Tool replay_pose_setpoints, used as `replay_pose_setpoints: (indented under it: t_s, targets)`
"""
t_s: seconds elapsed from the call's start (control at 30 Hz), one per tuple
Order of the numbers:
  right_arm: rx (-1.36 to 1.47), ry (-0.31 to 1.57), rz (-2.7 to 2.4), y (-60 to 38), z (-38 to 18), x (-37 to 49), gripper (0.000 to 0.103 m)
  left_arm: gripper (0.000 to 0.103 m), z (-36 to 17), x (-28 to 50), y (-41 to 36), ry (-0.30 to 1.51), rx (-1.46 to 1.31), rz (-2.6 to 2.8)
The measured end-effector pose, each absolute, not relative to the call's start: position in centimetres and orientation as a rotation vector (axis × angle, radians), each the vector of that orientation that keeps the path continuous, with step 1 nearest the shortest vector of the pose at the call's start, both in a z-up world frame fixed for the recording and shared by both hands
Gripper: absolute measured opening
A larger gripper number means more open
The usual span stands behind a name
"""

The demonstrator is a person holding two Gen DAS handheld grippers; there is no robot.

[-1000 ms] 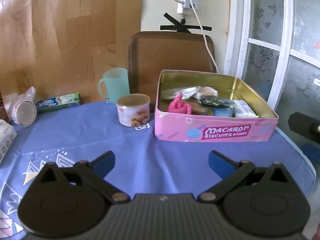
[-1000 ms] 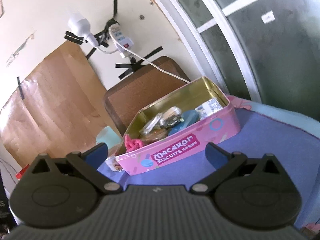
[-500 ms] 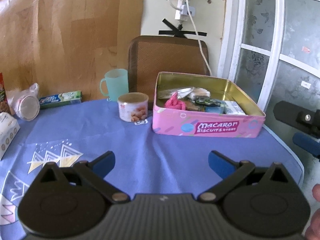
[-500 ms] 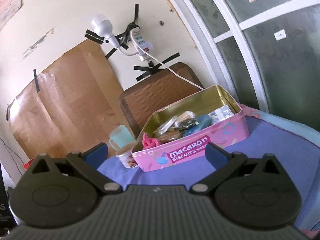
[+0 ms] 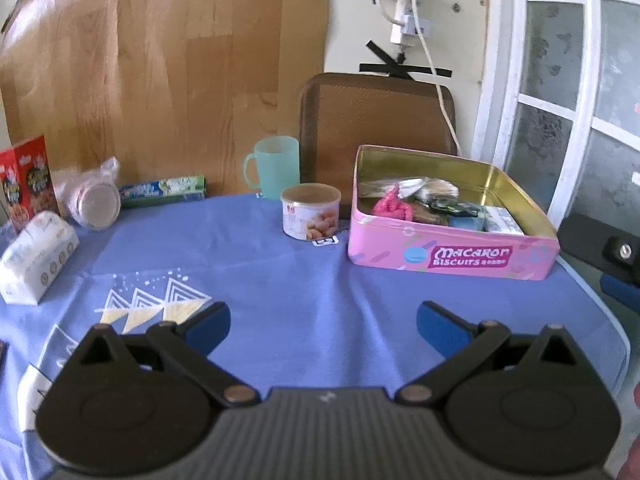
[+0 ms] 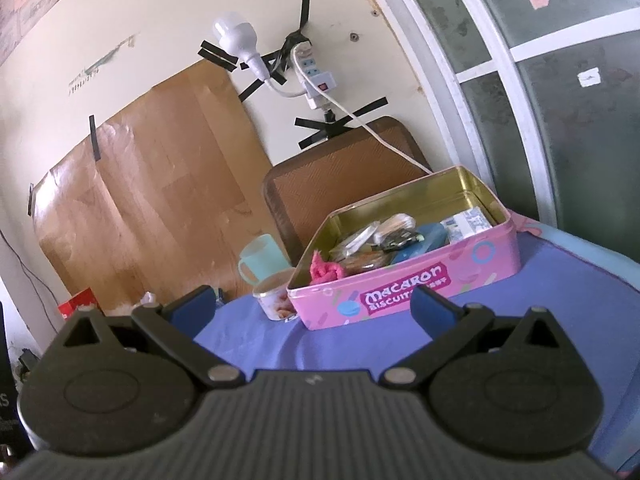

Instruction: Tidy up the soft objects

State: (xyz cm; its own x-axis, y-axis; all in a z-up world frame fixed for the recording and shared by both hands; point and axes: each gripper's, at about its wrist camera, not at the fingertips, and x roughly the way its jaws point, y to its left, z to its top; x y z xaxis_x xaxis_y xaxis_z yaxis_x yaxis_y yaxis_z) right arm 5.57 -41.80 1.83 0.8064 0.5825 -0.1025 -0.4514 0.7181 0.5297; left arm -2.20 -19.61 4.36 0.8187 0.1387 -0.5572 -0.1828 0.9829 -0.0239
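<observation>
- Blue cloth with a white and yellow triangle pattern covers the table (image 5: pixel 280 280), and all the things stand on it.
- Brown wood-grain sheet (image 5: pixel 160 72) is taped on the wall behind the table, and a brown chair back (image 5: pixel 376 120) stands behind the far edge.
- Pink "Macaron Biscuits" tin (image 5: pixel 452 254) with a gold inside sits open on the right part of the table; in the right wrist view it is straight ahead (image 6: pixel 404 298).
- Inside the tin, at its left end, lies a pink knitted soft piece (image 5: pixel 392 206), seen also from the right wrist (image 6: pixel 326 272). Beside it are clear wrappers, a dark packet, a blue thing and a white carton; I cannot tell more about them.
- The left gripper (image 5: pixel 323 322) hovers over the near part of the cloth, its blue fingers (image 5: pixel 208 326) spread wide with nothing between them.
- The right gripper (image 6: pixel 310 306) is also spread wide and holds nothing; it is tilted and is near the front of the tin. Its side shows at the right edge of the left wrist view (image 5: pixel 608 256).
- A white tissue pack (image 5: pixel 36 256) lies at the left edge, a red cereal box (image 5: pixel 24 176) behind it.
- A plastic-wrapped round container (image 5: pixel 94 200) lies on its side near the wall, just beside a green and blue toothpaste box (image 5: pixel 164 190).
- A mint green mug (image 5: pixel 276 166) stands by the chair back.
- A small round can with a snack picture (image 5: pixel 310 216) stands just left of the tin, in front of the mug.
</observation>
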Motion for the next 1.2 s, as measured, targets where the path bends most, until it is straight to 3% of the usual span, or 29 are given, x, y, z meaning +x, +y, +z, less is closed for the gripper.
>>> replay_pose_setpoints:
  t_s: [1.2]
  targets:
    - [0.534,0.317,0.547,-41.0,0.1,8.4,0.103,0.103,0.3,0.2,-19.1,0.74,-0.107,0.148]
